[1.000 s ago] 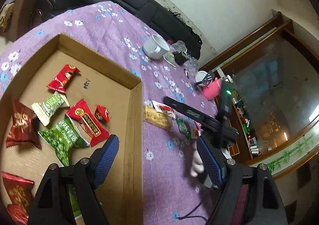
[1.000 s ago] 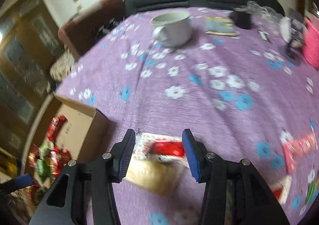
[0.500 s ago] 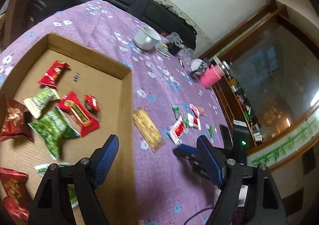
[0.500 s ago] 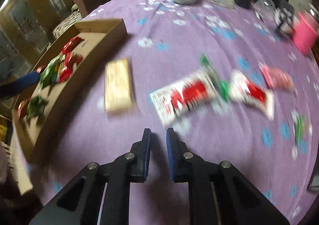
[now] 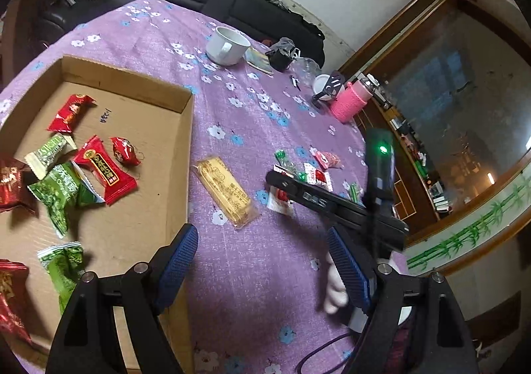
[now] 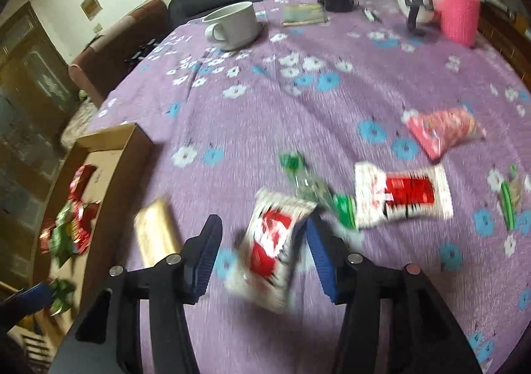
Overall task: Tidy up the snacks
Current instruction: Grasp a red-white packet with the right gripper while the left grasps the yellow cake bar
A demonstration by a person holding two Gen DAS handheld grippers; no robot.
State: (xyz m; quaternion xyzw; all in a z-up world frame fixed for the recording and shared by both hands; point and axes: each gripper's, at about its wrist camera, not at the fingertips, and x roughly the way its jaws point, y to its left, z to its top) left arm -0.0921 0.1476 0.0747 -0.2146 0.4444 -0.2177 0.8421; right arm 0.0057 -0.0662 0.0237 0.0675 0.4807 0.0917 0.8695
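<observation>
Half a second ago the right gripper (image 6: pixel 262 253) had its jaws nearly together above the table; now they stand wide apart around a white-and-red snack packet (image 6: pixel 273 249). In the left wrist view it reaches over the loose snacks again.

My right claw's view is smeared, so I can't read the white and red packet (image 6: pixel 270 246) between my fingers. My right claw's arm hides part of that packet in the left view. The box (image 5: pixel 186 128) is cut off at the left edge.
</observation>
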